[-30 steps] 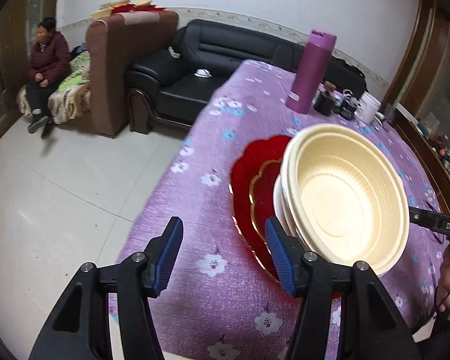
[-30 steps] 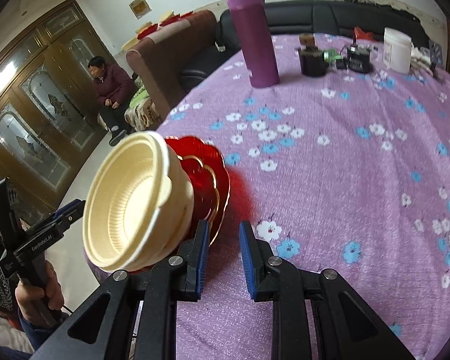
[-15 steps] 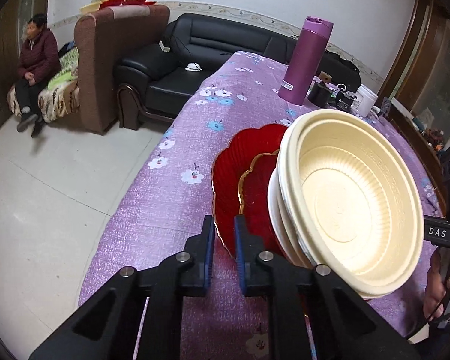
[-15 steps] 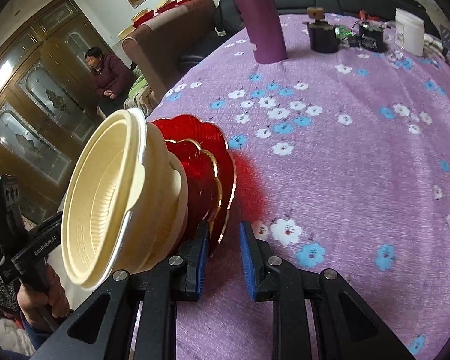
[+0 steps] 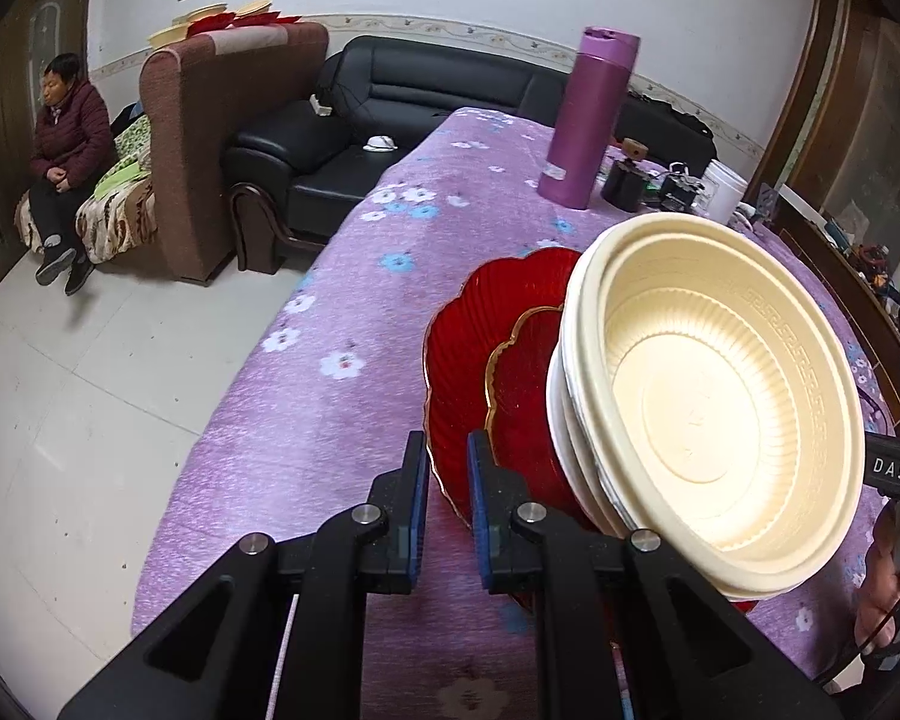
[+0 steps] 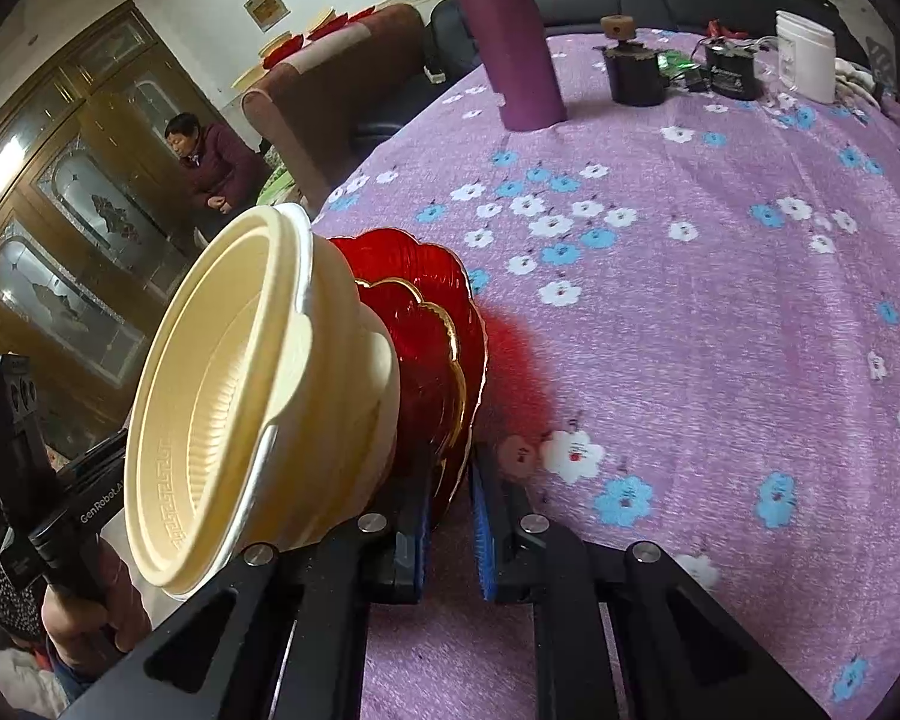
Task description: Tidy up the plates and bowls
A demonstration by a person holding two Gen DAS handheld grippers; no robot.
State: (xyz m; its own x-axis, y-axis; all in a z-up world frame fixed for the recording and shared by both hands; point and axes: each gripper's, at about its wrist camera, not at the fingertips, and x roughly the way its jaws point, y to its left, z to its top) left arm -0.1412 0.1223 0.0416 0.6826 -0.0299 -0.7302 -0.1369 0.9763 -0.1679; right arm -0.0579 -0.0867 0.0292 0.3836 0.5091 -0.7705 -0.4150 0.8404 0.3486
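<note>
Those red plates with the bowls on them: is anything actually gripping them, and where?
Yes. The left gripper and the right gripper each pinch the rim of the red plates, on opposite sides; the cream bowls ride tilted on top.

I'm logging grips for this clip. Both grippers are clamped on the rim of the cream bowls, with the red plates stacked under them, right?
Not quite. Both the left gripper and the right gripper are clamped on the rim of the large red plate, not on the cream bowls. Both wrist views show the plate's edge between the blue pads. The bowls do sit stacked on the red plates.
</note>
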